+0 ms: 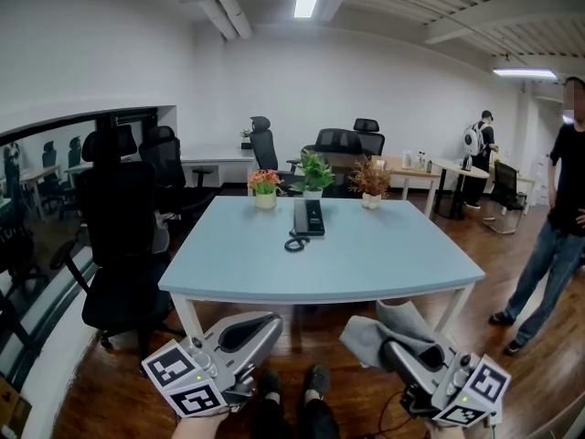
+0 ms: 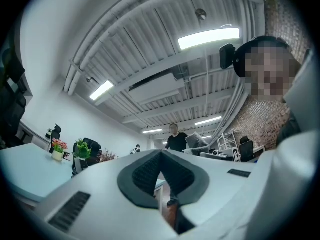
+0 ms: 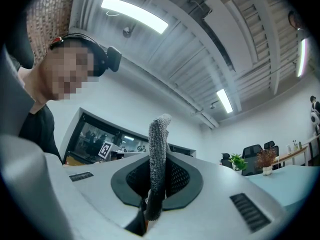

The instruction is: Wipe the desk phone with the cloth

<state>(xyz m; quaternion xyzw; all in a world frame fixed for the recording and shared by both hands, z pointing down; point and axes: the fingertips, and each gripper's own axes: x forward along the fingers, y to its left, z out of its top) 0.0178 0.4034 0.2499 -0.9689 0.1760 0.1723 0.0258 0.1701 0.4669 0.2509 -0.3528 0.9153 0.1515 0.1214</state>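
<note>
The black desk phone (image 1: 308, 217) lies at the far middle of the light blue table (image 1: 384, 268), its coiled cord (image 1: 295, 242) looped in front of it. Both grippers are held low, on the near side of the table and well short of the phone. My left gripper (image 1: 263, 326) is shut with nothing in it; in the left gripper view its dark pads (image 2: 145, 174) meet. My right gripper (image 1: 388, 347) is shut on a grey cloth (image 1: 391, 329), which stands up between the jaws as a knitted strip (image 3: 158, 156).
Three potted plants (image 1: 265, 187) (image 1: 315, 174) (image 1: 370, 183) stand behind the phone. Black office chairs (image 1: 123, 245) crowd the table's left side. A person (image 1: 558, 218) stands on the wood floor to the right, and another person (image 1: 477, 154) is by desks at the back.
</note>
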